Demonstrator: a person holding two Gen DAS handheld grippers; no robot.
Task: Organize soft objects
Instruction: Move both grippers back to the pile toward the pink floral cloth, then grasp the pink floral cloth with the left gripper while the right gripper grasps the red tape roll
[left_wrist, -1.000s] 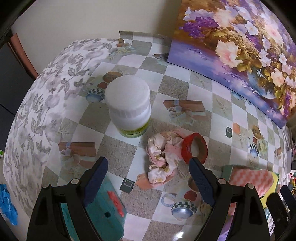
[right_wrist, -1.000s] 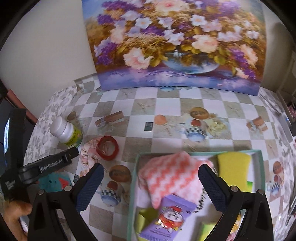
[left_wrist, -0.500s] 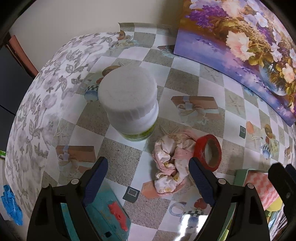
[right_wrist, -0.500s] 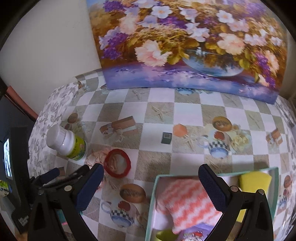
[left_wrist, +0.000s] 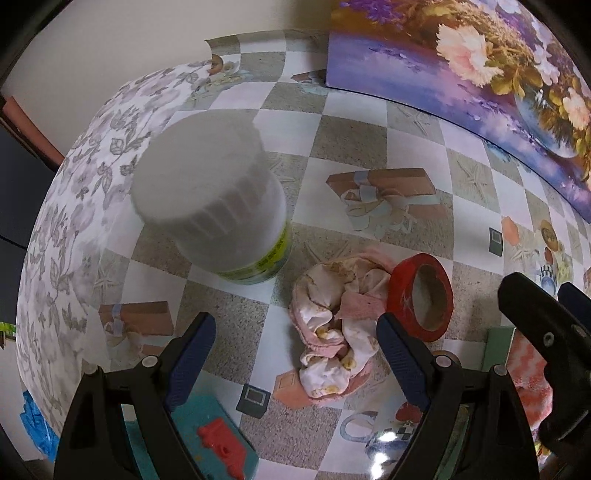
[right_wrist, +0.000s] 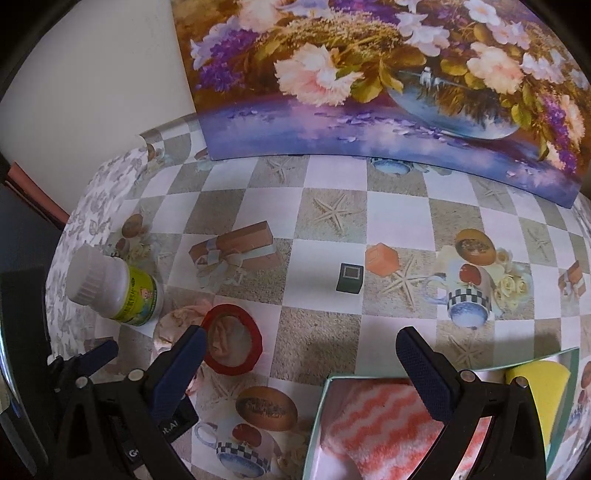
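**Sorting partly done, one crumpled cloth left on the table**

A pink-and-white knitted cloth (right_wrist: 373, 424) and a yellow sponge (right_wrist: 537, 391) are already seen inside the green box (right_wrist: 318, 413). A crumpled pink cloth (left_wrist: 334, 328) is left on the table (left_wrist: 343, 133), at about five o'clock from the white bottle (left_wrist: 218, 206) and touching the red tape roll (left_wrist: 421, 295). The left gripper (left_wrist: 295, 354) is held wide apart above it, with nothing gripped. The right gripper (right_wrist: 299, 369) is likewise spread and empty.
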